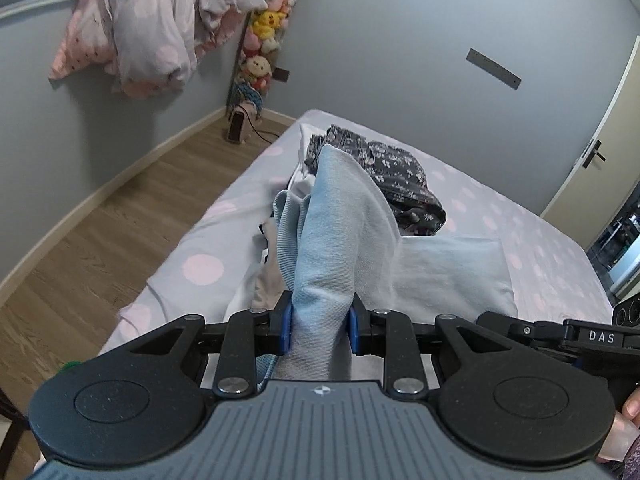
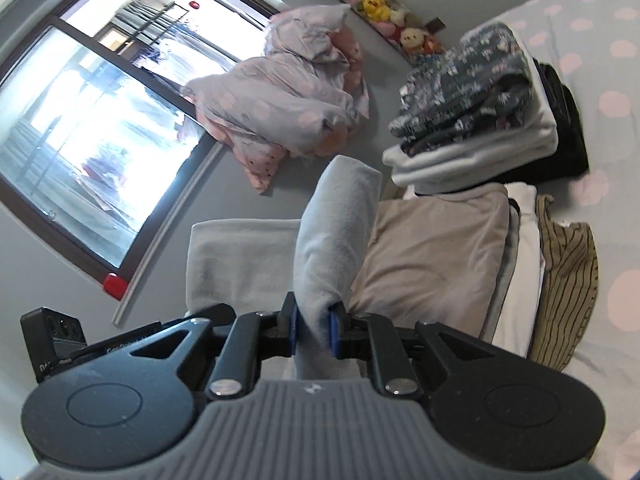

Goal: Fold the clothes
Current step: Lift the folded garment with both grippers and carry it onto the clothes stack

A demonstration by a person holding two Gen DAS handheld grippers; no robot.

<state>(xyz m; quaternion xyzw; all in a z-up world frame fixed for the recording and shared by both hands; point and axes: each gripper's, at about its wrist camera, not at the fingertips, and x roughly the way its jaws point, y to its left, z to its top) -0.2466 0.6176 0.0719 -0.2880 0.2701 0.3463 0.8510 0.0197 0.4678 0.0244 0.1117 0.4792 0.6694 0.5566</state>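
Both my left gripper (image 1: 319, 327) and right gripper (image 2: 313, 332) clamp the pale blue garment (image 1: 340, 216), lifting it above the bed (image 1: 200, 268) for folding.

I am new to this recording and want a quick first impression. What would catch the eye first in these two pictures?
First, the pale blue garment: the left gripper and right gripper each pinch a bunched fold of it above the polka-dot bed. Behind it sits a stack of folded clothes with a dark floral piece on top. A crumpled duvet and plush toys fill the far corner.
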